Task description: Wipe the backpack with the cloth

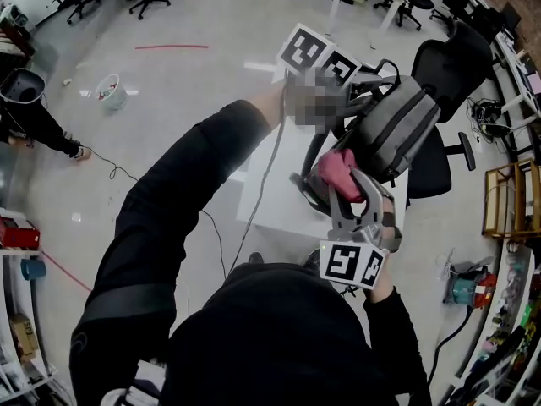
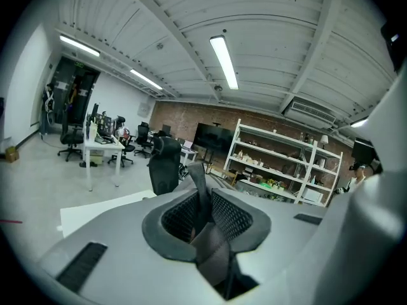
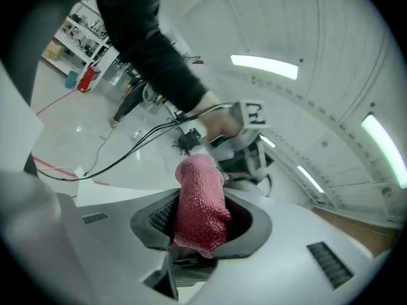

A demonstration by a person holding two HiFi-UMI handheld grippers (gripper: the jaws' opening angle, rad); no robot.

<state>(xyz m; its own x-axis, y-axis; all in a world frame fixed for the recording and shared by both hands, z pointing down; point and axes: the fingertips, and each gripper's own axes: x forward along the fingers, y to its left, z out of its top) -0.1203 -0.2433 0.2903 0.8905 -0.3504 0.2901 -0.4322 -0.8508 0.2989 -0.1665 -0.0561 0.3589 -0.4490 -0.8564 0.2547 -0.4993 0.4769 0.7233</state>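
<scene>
**Now: strap in your left jaws, cloth in your right**

Some things are hard to see. In the head view your own dark top fills the bottom of the picture. The tips of your left gripper [image 2: 206,220] are covered up there, so only the left marker cube [image 1: 319,55] shows. I cannot tell if the backpack [image 1: 393,129] rests on the white surface [image 1: 270,197] or hangs just over it. In the left gripper view the bag itself is out of sight and only its strap [image 2: 200,190] shows. The shelves far behind it are too small to make out well.

Your left jaws are closed on that strap. It is dark grey and flat, and it runs up between the pads. The jaws of your right gripper [image 3: 200,227] are squeezed on the cloth [image 3: 200,199], which sticks up out of them.

The backpack is grey with black edges and black straps. It lies long and tilted over the white surface, with a black chair [image 1: 452,57] just behind it. Your left gripper is at its far end and your right gripper is at its near end.

The cloth is pink-red and bumpy, and it is bunched into a fat roll. In the head view it sits right by the near end of the bag. I cannot tell if it touches the bag.

The only marks you can make out are the black and white square patterns on the left marker cube and on the right marker cube [image 1: 352,263].
</scene>
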